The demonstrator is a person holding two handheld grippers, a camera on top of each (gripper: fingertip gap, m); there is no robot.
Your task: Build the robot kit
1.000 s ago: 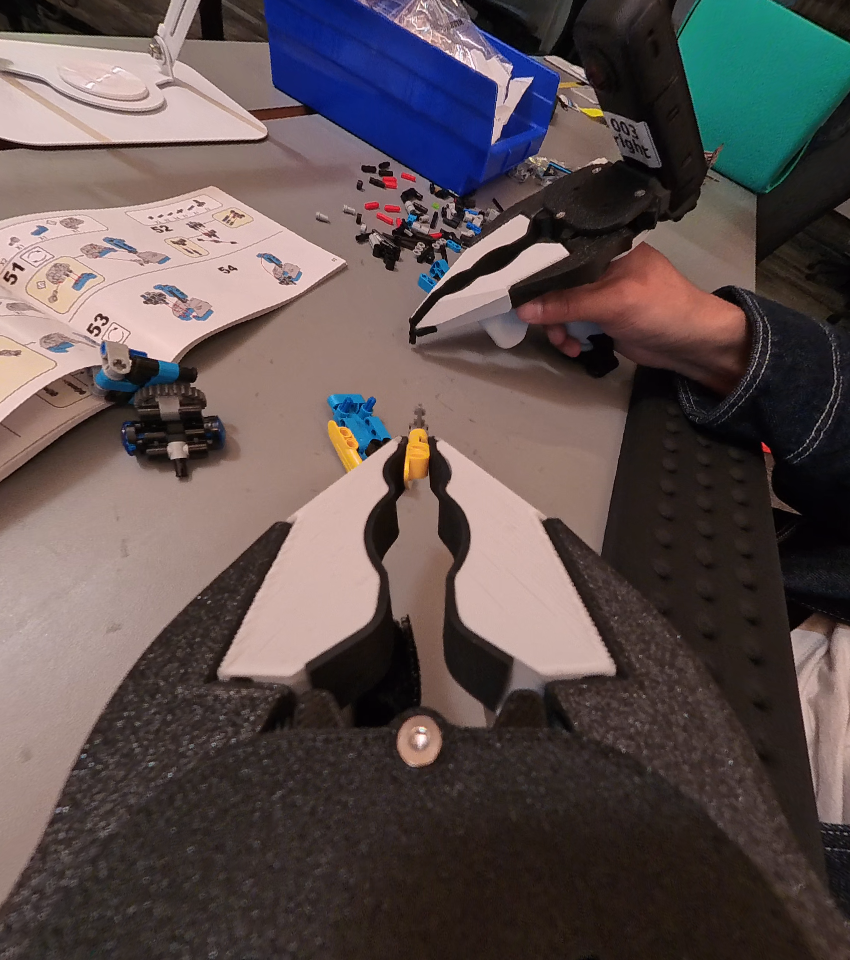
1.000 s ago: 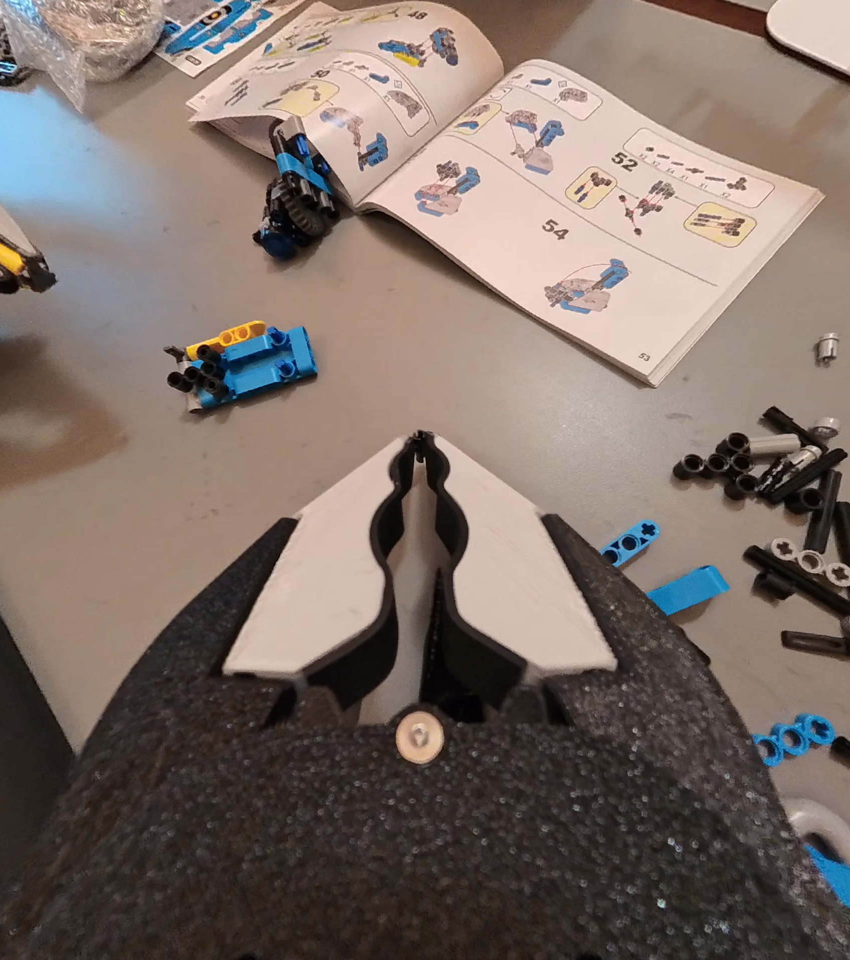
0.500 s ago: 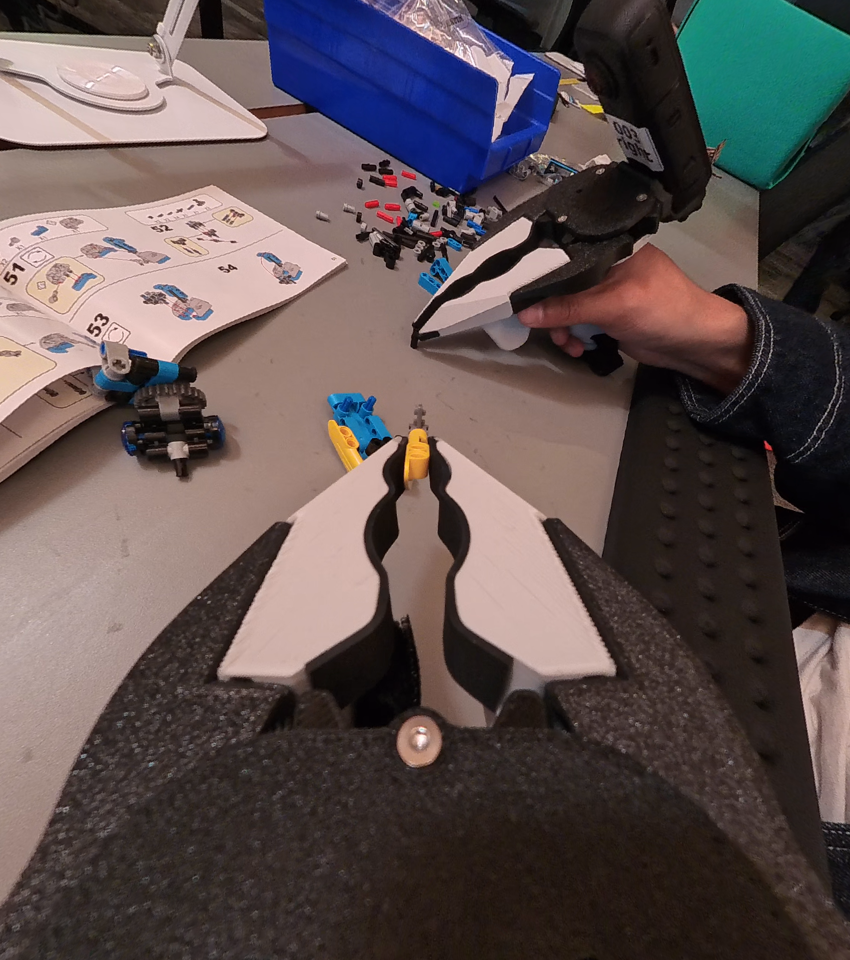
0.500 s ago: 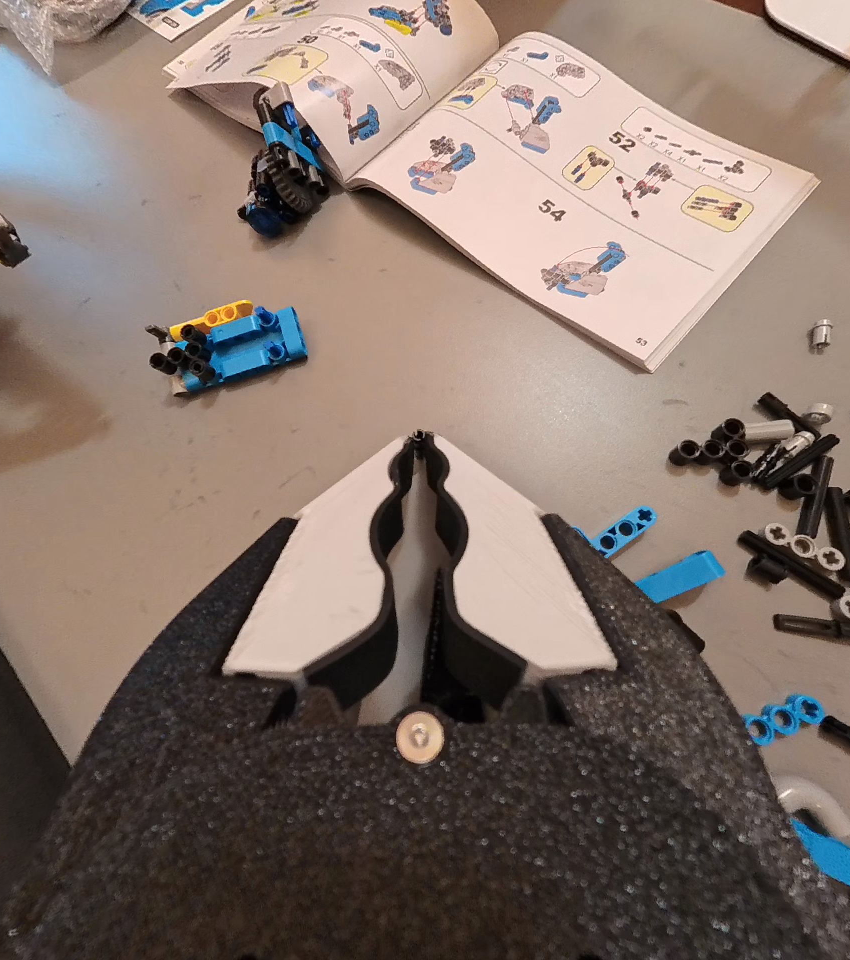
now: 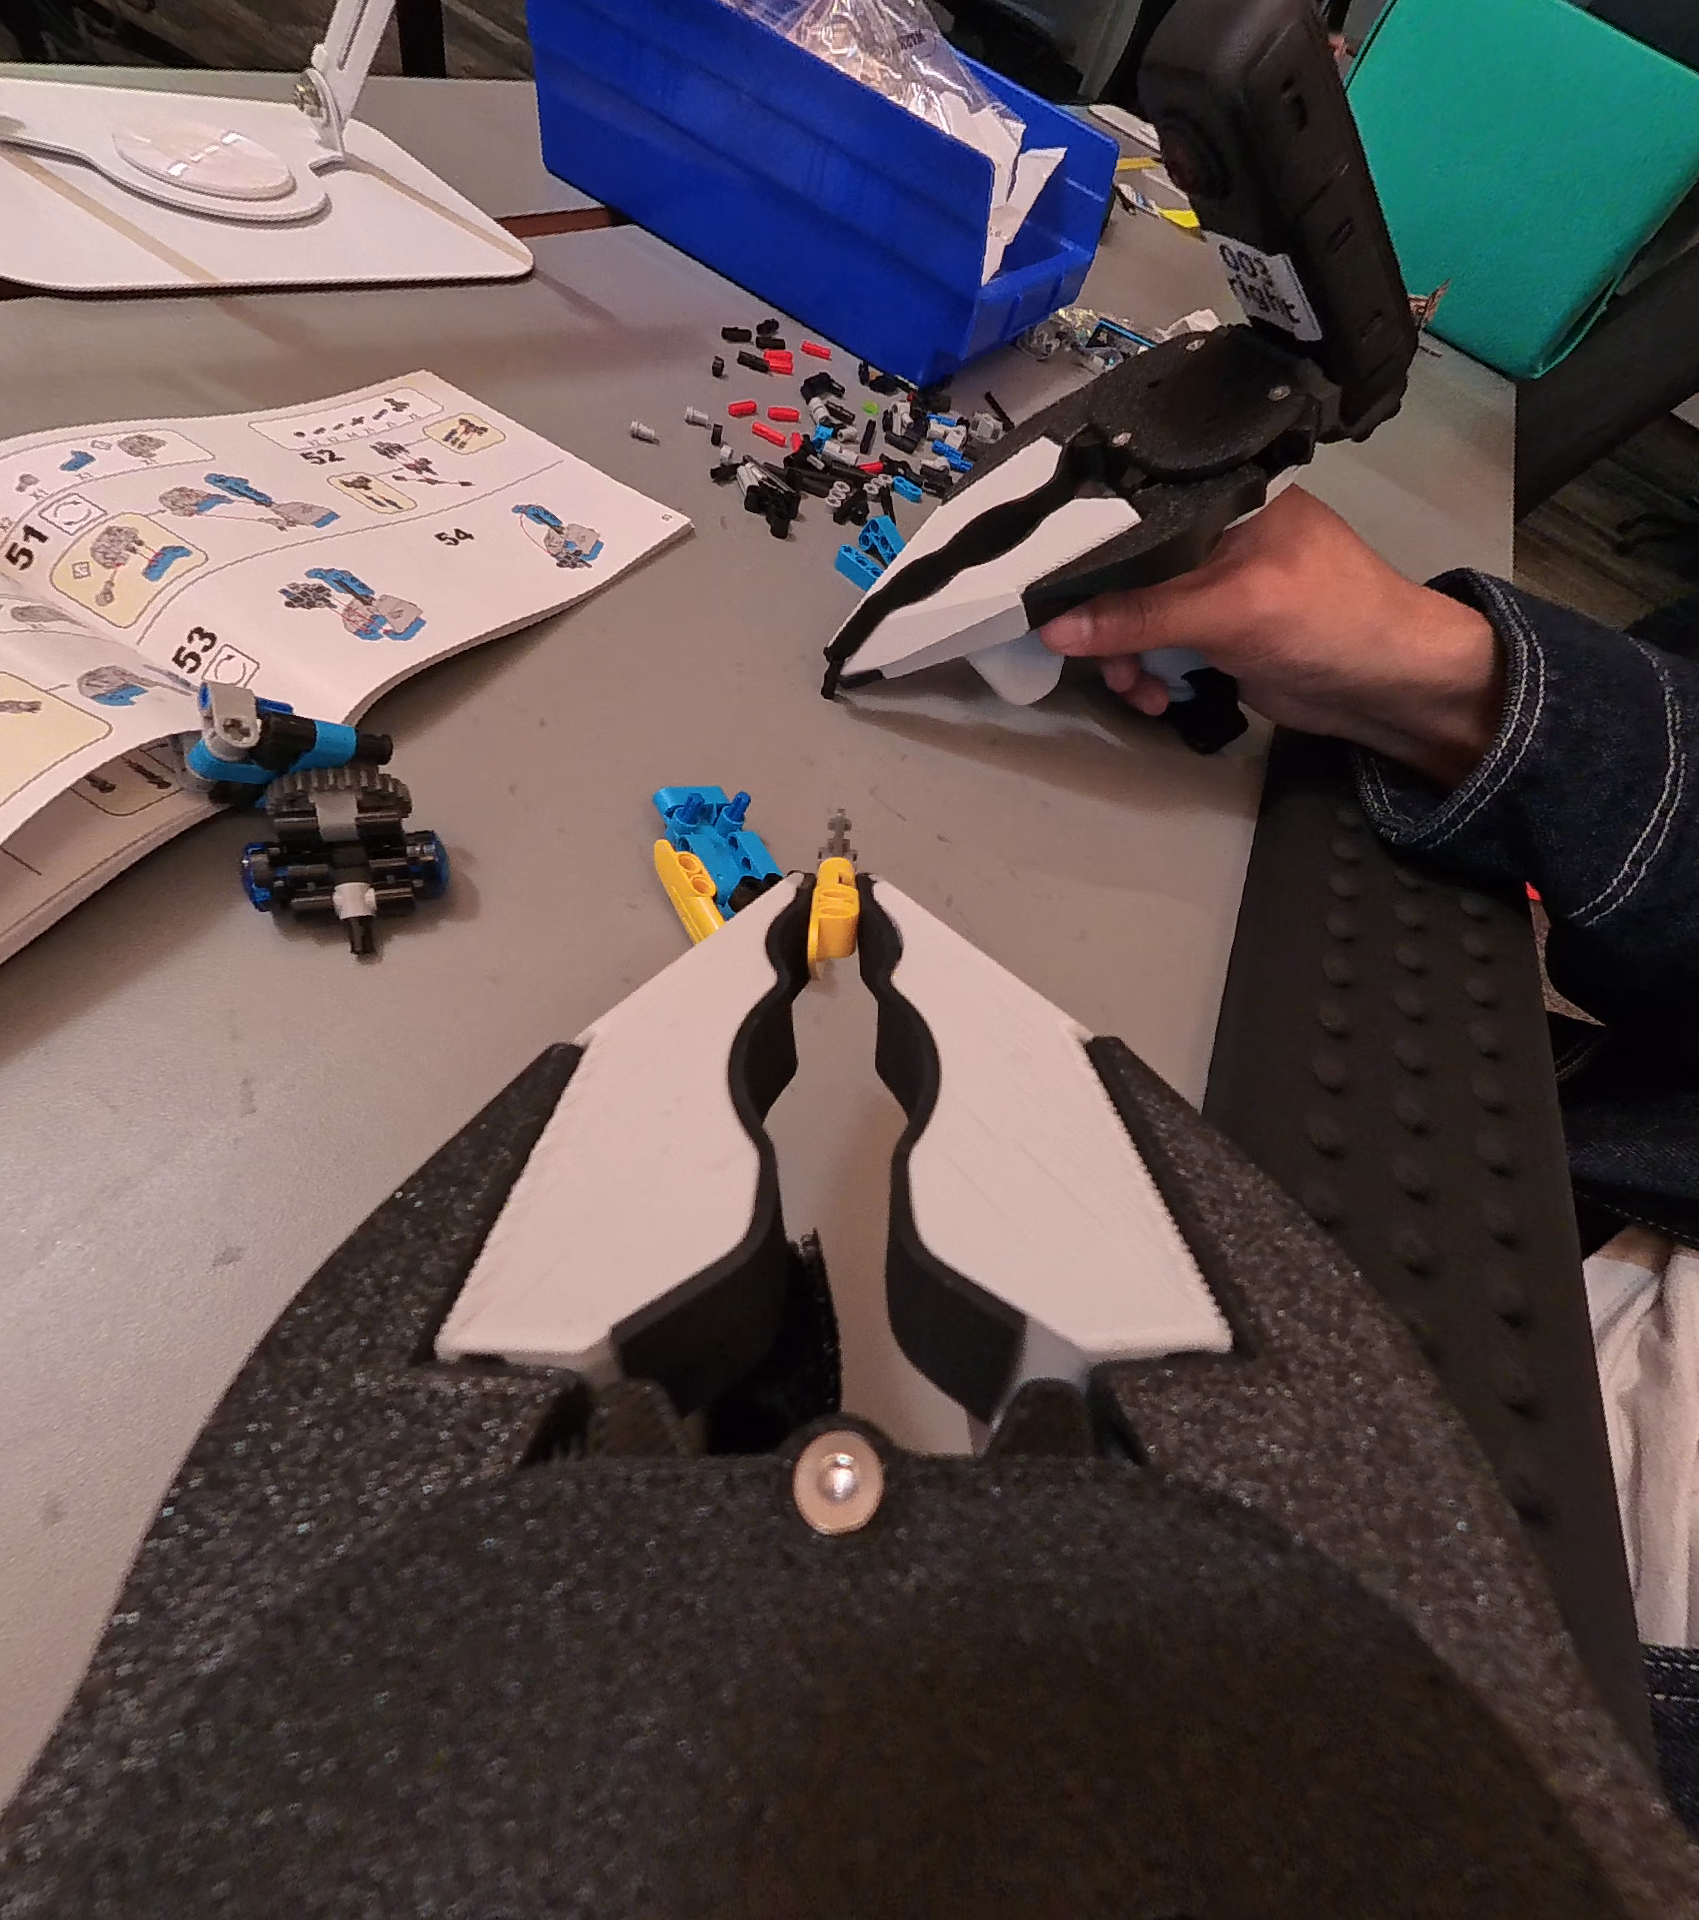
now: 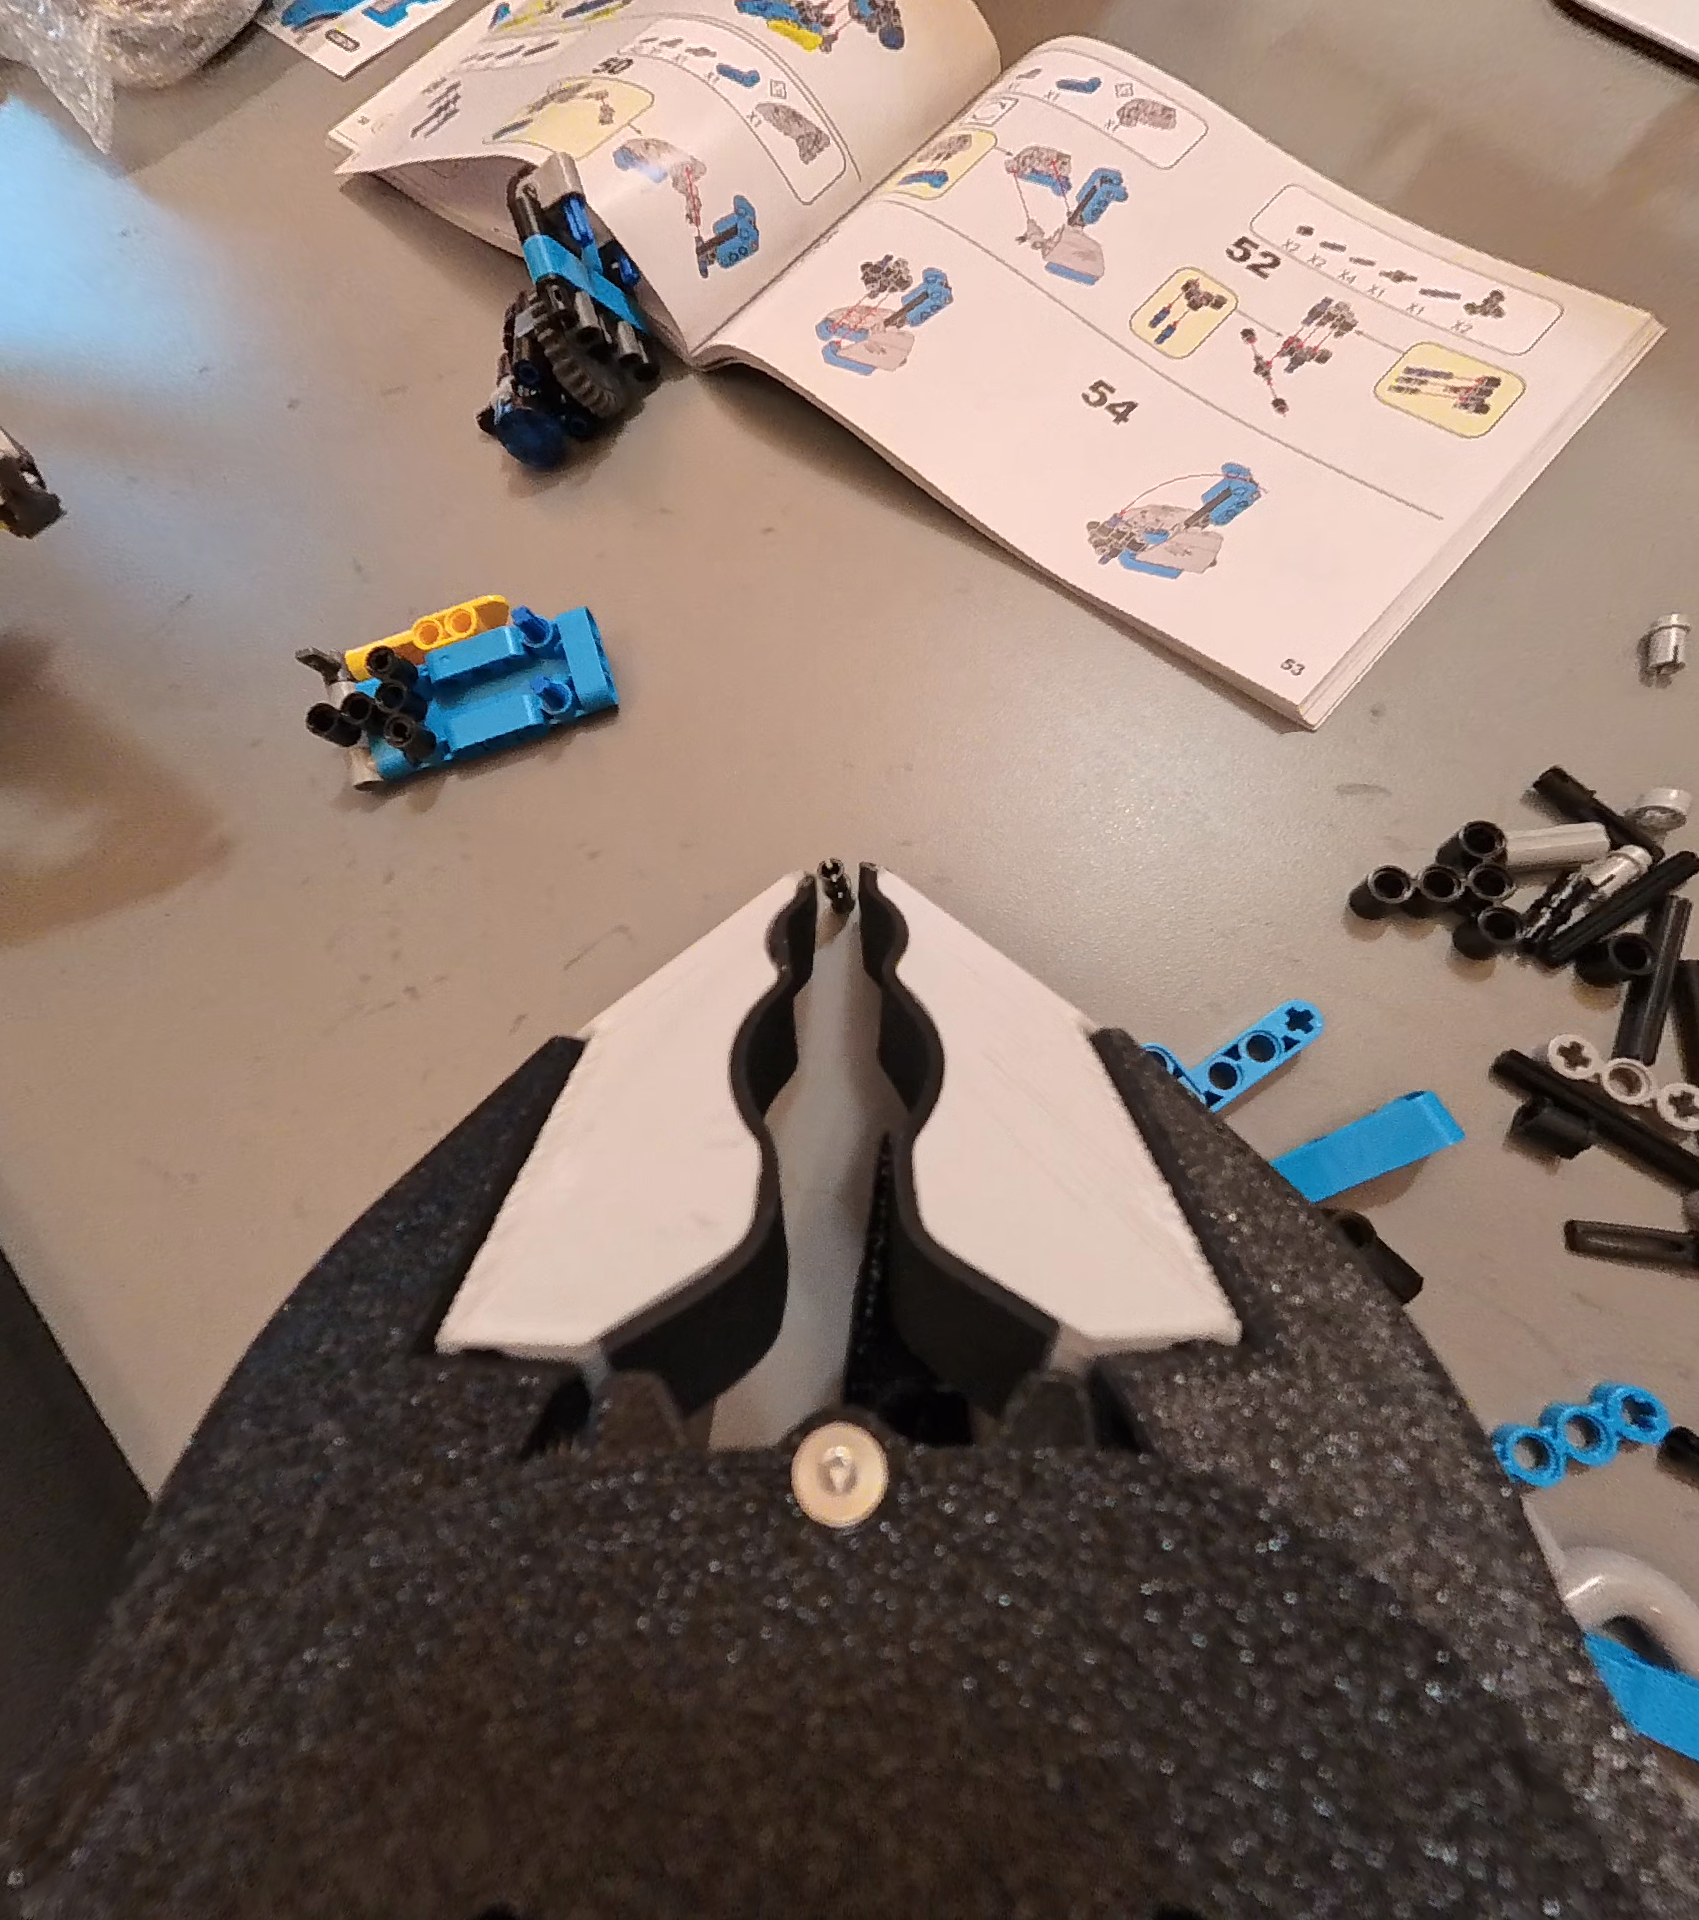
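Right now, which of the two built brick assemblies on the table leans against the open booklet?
The black geared assembly with the blue strap leans on the booklet. The flat blue-and-yellow assembly lies apart on bare table.

A yellow beam (image 5: pixel 832 912) is being pinched by the left gripper (image 5: pixel 834 902) above the grey table (image 5: pixel 149 1143), beside a blue-and-yellow assembly (image 5: pixel 710 857).

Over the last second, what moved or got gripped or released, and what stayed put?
The right gripper drew back toward the loose parts pile, away from the blue-and-yellow sub-assembly; its tips have parted slightly around a small black pin. The left gripper still clamps the yellow piece. The manual and geared assembly lie unmoved.
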